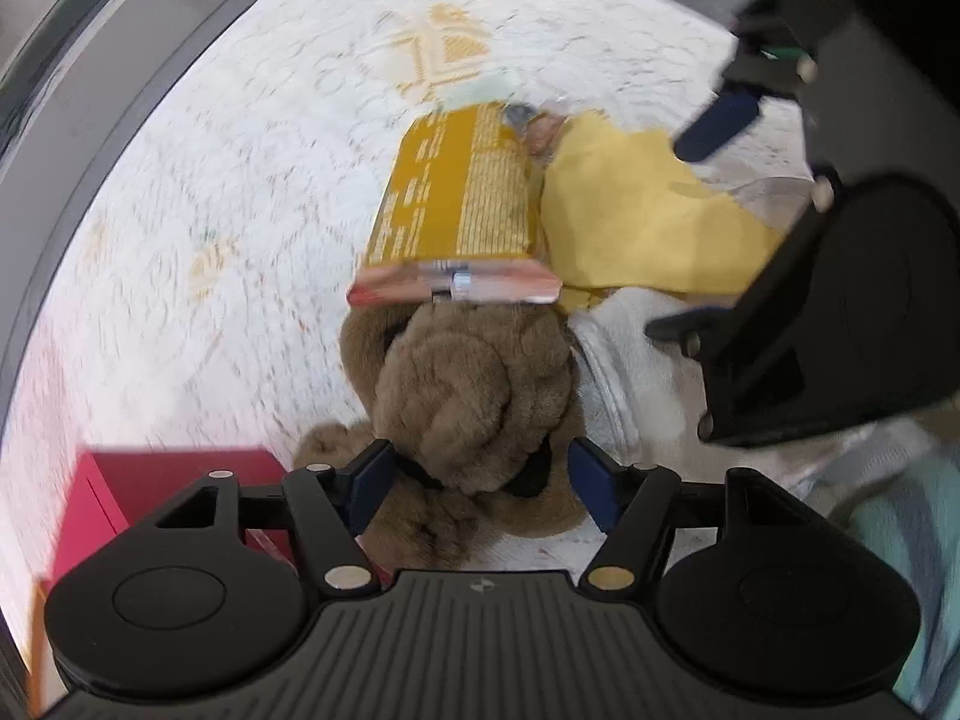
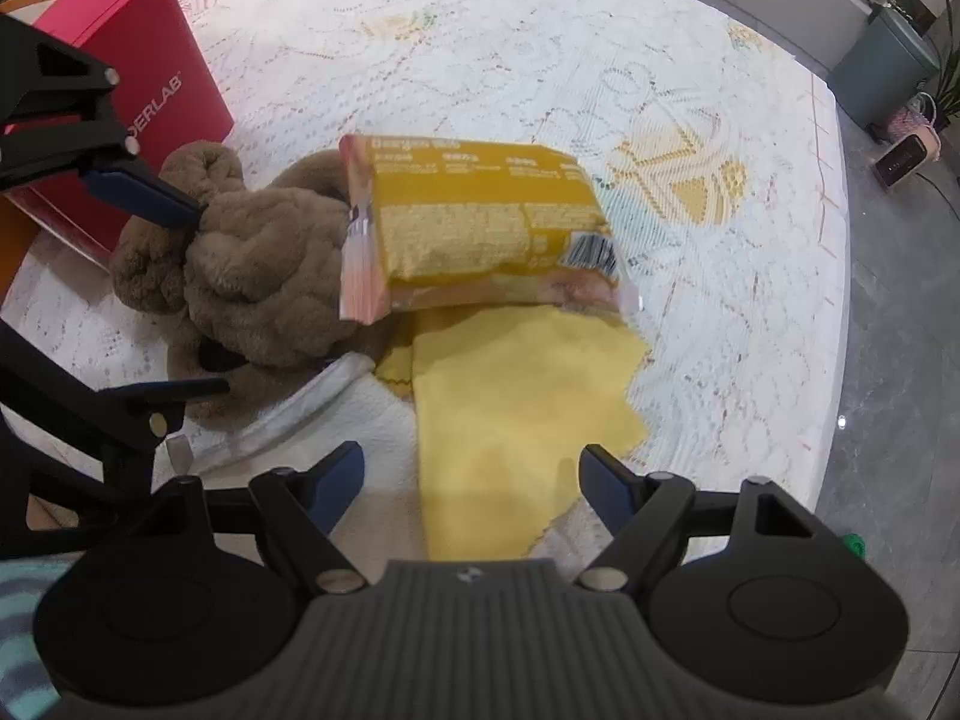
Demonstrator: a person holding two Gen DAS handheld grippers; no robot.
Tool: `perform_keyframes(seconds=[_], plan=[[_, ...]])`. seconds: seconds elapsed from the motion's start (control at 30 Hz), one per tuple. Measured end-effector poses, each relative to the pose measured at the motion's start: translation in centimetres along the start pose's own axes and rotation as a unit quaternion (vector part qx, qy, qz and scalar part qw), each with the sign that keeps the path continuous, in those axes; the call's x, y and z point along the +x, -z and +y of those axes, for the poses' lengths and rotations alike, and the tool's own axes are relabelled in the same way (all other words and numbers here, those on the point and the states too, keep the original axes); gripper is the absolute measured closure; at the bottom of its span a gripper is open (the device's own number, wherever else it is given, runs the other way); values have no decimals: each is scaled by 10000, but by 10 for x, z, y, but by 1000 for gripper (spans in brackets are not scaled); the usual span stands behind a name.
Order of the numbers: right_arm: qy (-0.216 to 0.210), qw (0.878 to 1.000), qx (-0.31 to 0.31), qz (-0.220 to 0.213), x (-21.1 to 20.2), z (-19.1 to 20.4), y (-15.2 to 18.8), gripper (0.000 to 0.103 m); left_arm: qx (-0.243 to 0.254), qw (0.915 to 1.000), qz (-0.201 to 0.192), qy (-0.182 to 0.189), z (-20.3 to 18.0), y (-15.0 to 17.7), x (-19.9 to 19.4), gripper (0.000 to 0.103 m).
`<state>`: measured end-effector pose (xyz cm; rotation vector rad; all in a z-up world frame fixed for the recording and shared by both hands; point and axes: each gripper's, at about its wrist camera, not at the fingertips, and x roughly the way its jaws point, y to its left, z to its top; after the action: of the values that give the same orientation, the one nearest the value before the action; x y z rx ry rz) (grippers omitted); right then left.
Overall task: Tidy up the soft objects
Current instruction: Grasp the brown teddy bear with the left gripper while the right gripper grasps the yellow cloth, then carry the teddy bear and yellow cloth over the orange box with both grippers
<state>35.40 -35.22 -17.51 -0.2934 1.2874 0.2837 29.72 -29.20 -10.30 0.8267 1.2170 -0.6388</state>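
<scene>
The left gripper (image 1: 480, 480) points down over a brown plush toy with thick knotted folds (image 1: 474, 384), its blue-padded jaws spread to either side of the toy's bulk; whether the pads touch the fur cannot be told. The right gripper (image 2: 471, 483) hangs with its jaws wide apart and nothing clamped, above a pale yellow cloth (image 2: 516, 420) that lies flat over a white towel with a grey edge band (image 2: 312, 414). A yellow plastic snack packet with a pink sealed end (image 2: 480, 228) rests tilted, one end on the plush toy and the other on the far edge of the yellow cloth. All of this lies on a white lace-patterned cover with gold motifs (image 2: 540, 60). Just beside the plush toy stands a magenta cardboard box with white lettering (image 2: 150, 60).
</scene>
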Motion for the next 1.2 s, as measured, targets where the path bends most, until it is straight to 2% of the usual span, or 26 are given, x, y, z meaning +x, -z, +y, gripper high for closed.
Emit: perform_keyframes(seconds=[0.13,0.23,0.3,0.53,0.57,0.63,0.7,0.77,0.9,1.0,1.2], plan=[[-93,9998,98,-138,-14,-13,-8,26,367,9993,22,29,7,-11,-3,20],[-252,9992,310,-10,-6,-23,-14,26,449,9984,244,254,7,-14,11,19],[-389,9980,488,122,6,-28,-15,28,527,9982,269,97,5,-13,20,19],[-708,9936,845,232,28,-35,-12,35,319,9989,232,242,15,-9,40,21],[-721,9934,868,227,28,-36,-13,37,316,9989,221,257,14,-9,41,24],[-646,9942,838,195,27,-35,-13,50,303,9990,208,247,12,-10,40,28],[-391,9964,727,166,25,-34,-13,77,284,9991,194,233,11,-9,38,31],[-234,9973,685,146,24,-34,-12,79,248,9993,190,217,12,-7,36,35],[-149,9983,554,104,24,-26,-11,101,162,9995,199,169,12,-5,33,40],[50,9993,327,146,25,-14,-13,103,87,9996,225,149,14,-5,26,43],[5,9996,290,-11,-4,-13,-10,103,-116,9994,207,233,23,5,2,44]])
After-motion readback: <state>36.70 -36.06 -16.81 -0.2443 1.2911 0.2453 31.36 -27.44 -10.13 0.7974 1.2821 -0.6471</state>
